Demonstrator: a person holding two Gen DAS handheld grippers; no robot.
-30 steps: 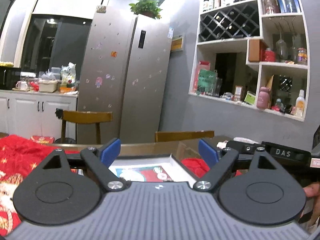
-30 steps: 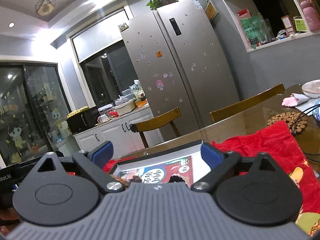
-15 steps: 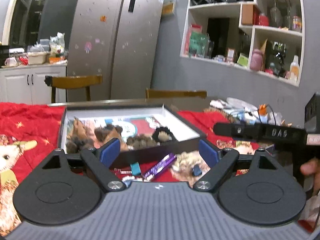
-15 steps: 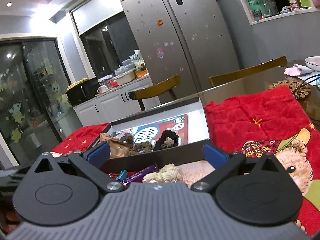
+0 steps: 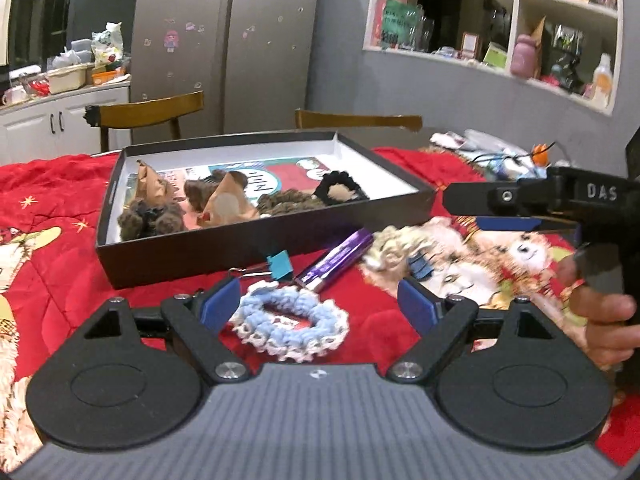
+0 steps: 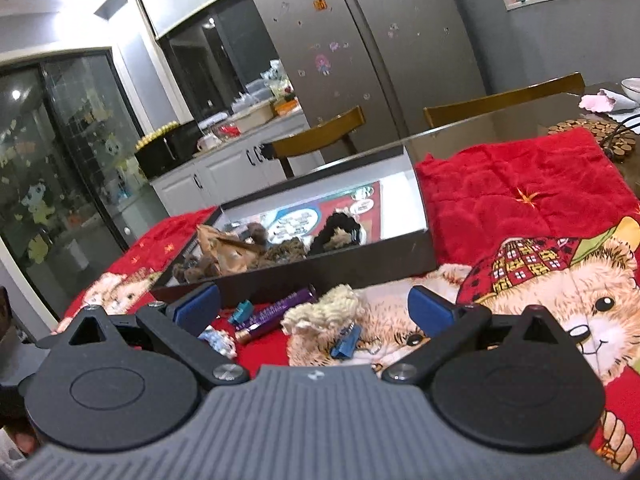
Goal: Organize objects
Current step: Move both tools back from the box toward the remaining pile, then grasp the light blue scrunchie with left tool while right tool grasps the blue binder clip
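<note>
Red blanket [image 5: 60, 264] spreads beneath both wide-spread grippers: left gripper [image 5: 320, 300] over a blue scrunchie [image 5: 292, 320], right gripper [image 6: 314, 308] near a cream scrunchie [image 6: 328, 312] half-hiding a blue clip [image 6: 346, 346].

Warm indoor light fell evenly on the red blanket [image 5: 60, 256], leaving only soft shadows beneath the dark box [image 5: 240, 248]. Above the refrigerator [image 6: 360, 60] to its left, ceiling lamps flared into white glare. Fisheye bending curved the refrigerator and shelf [image 5: 500, 68]. Shelf contents behind the box looked soft; picture corners darkened.
</note>
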